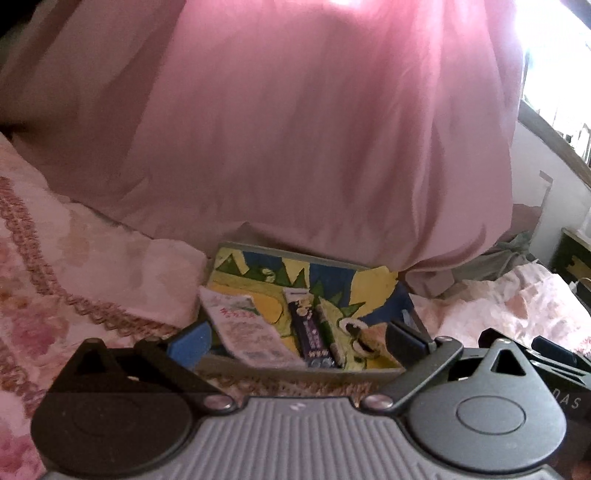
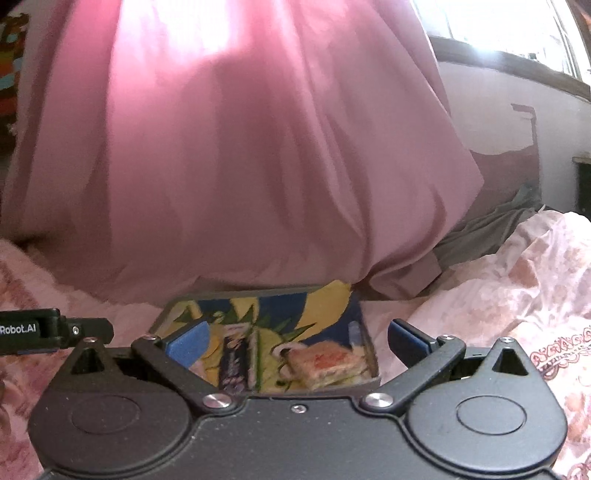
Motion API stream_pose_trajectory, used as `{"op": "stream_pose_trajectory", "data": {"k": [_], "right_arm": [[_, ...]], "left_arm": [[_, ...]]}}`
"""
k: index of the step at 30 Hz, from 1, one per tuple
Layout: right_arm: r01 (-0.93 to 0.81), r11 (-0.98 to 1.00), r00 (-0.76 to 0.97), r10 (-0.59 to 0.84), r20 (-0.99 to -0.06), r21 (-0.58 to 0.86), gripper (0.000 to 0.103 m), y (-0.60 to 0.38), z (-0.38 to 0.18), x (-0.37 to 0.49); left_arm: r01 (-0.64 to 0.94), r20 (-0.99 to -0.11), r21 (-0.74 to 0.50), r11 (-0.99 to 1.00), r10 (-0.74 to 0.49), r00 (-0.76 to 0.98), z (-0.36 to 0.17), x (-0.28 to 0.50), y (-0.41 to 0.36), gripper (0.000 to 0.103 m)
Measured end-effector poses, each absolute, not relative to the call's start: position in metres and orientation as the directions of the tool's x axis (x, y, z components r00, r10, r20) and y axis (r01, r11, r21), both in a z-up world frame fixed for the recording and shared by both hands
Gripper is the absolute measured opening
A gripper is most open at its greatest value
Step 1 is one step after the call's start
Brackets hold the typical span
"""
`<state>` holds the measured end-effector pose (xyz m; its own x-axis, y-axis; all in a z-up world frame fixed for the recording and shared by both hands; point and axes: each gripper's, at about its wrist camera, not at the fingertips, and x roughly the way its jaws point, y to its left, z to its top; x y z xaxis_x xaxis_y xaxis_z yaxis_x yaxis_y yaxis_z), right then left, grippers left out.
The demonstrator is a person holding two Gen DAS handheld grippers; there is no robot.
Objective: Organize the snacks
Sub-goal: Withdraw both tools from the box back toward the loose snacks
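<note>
A shallow tray with a yellow, blue and green cartoon print (image 1: 373, 284) lies on the bed in front of both grippers; it also shows in the right wrist view (image 2: 325, 306). In it lie a white snack packet with red print (image 1: 245, 330), a dark purple snack bar (image 1: 312, 334) and a green stick pack (image 1: 327, 325). The right wrist view shows the purple bar (image 2: 231, 363) and a pale packet with an orange label (image 2: 327, 363) at the tray's near right. My left gripper (image 1: 297, 341) is open and empty at the tray's near edge. My right gripper (image 2: 297, 341) is open and empty over the near edge.
A big pink curtain (image 1: 295, 129) hangs right behind the tray and touches its far edge. Pink floral bedding (image 1: 55, 277) surrounds the tray on both sides. A bright window (image 2: 498, 26) and white wall are at the far right. The left gripper's body (image 2: 33, 328) shows at the left.
</note>
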<state>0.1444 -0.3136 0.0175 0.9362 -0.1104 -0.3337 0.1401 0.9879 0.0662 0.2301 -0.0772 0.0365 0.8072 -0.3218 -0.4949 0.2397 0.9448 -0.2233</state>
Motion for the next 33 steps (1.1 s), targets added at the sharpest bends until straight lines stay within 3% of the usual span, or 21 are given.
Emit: {"op": "stream_pose_trajectory", "data": {"k": [12,33], "right_arm": [[0.111,0.994,0.945,-0.099,-0.313,0.021,0.102,-0.271,0.023,0.064],[0.101,0.995,0.921,-0.097,-0.377,-0.009,0.102,-0.234,-0.001,-0.013]], "left_arm": [[0.178,-0.487,-0.180,0.967,-0.245,0.838,0.029,0.140,-0.026,0.103],[0.096,-0.533,-0.073,0.993,-0.120,0.838,0.014,0.042,0.007,0.103]]}}
